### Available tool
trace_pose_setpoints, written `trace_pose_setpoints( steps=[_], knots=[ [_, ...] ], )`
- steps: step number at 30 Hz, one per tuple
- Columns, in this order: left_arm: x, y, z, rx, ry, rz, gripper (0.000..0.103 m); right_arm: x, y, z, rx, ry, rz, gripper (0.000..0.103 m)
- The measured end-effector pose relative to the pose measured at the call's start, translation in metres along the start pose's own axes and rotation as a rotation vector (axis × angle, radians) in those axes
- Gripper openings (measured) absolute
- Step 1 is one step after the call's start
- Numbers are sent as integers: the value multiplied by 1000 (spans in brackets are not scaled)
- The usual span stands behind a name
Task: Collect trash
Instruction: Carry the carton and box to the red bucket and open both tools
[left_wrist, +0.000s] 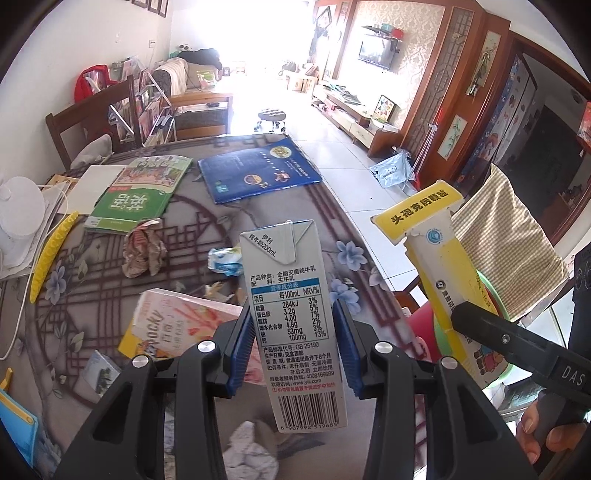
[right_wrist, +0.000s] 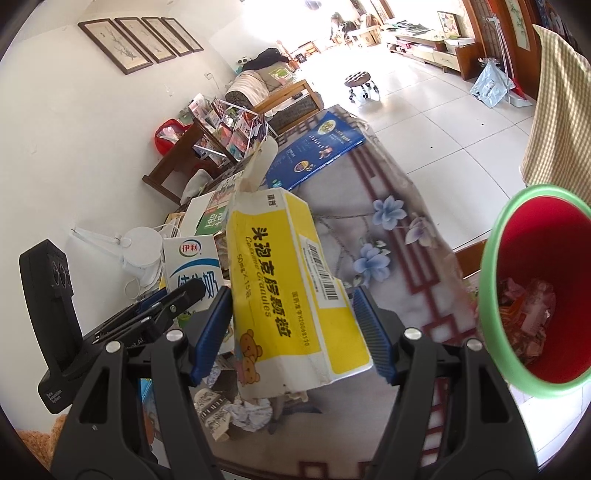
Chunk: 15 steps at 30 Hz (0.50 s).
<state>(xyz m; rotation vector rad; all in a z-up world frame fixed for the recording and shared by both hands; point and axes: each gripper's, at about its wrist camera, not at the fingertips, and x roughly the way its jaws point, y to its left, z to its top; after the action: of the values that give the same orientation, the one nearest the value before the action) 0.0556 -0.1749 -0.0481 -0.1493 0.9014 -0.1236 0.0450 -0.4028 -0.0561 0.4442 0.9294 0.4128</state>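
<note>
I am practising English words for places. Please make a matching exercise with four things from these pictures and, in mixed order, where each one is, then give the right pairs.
Things:
1. milk carton
2. yellow medicine box
3. blue book
4. crumpled wrappers

Places:
A. inside the red bin
B. flat on the table, at its far edge
C. held in the left gripper
D. held in the right gripper

Pairs: 1-C, 2-D, 3-B, 4-A
</note>
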Motion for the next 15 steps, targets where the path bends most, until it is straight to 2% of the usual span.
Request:
trace_pose_setpoints(
  steps=[8, 15],
  knots=[
    [8, -43, 4, 42, 10, -5, 39, -22, -42, 9, 48, -26, -5, 65],
    [19, -83, 6, 88, 26, -38, 39, -46, -79, 12, 97, -64, -33, 65]
  ],
)
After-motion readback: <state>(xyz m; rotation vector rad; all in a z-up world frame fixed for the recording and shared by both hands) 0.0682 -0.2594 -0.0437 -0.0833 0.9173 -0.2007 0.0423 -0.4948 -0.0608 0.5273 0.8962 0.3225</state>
